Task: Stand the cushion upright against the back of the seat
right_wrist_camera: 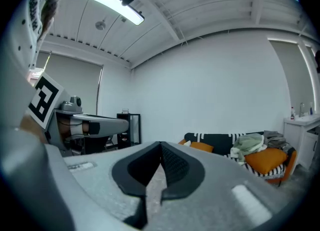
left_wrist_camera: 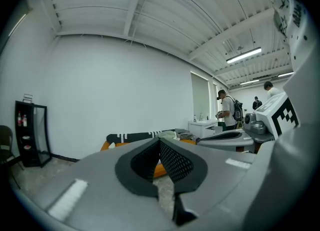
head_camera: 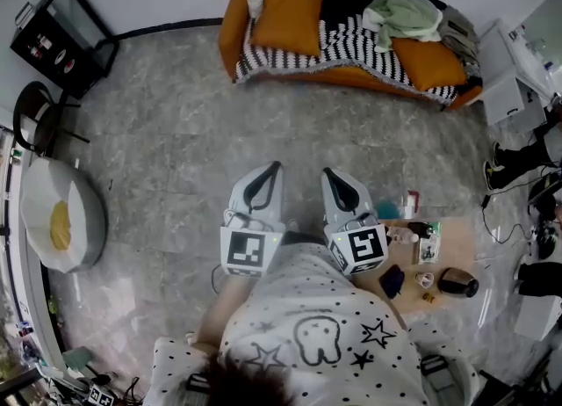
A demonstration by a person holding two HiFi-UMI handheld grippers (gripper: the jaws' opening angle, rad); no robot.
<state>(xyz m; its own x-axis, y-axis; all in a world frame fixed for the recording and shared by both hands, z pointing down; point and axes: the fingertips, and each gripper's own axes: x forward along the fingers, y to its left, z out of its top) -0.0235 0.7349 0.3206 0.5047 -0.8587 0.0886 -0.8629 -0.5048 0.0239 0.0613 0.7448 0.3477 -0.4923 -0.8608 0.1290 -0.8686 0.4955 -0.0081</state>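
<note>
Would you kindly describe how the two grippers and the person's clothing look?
The left gripper and right gripper are pale grey, pointed shells with black textured pads. Each carries a white cube with black square markers. The top is white with black dots and stars.

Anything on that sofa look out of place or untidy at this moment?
Yes. A pale green garment lies crumpled in a heap on the sofa, beside the orange cushion at the head view's right, which seems slumped on the seat rather than upright against the back.
</note>
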